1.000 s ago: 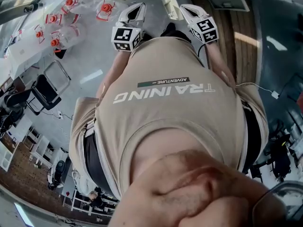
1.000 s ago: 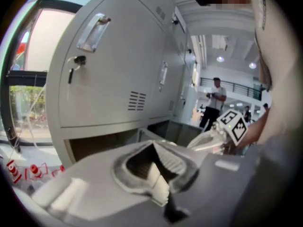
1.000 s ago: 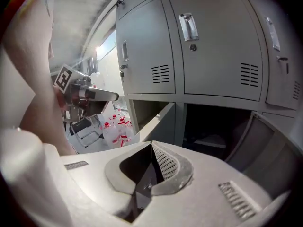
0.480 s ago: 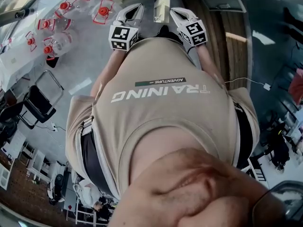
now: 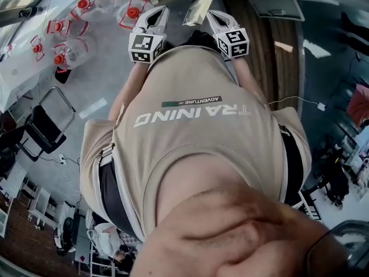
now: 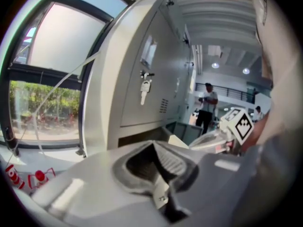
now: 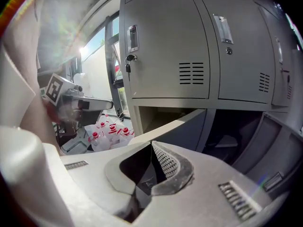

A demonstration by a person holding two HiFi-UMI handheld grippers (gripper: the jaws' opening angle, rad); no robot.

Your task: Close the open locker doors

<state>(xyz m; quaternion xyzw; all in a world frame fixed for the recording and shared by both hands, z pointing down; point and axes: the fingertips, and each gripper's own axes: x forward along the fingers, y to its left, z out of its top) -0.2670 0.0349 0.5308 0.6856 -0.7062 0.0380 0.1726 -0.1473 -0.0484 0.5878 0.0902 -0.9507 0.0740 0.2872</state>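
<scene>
bottles (image 5: 69, 39) with red caps lie on the floor (image 5: 109, 74) at far left. the left gripper (image 6: 154, 148) is clenched on nothing, raised before the lockers (image 6: 137, 41), where a key (image 6: 145, 86) hangs in a shut upper door. the right gripper (image 7: 153, 146), near it, is likewise clenched and empty. ahead of it the upper doors (image 7: 170, 46) are shut. below them a lower door (image 7: 189, 131) stands swung out, and another door (image 7: 279, 143) at far right is open too.

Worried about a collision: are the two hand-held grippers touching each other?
Apart: head view shows a clear gap between left hand-held gripper and right hand-held gripper.
</scene>
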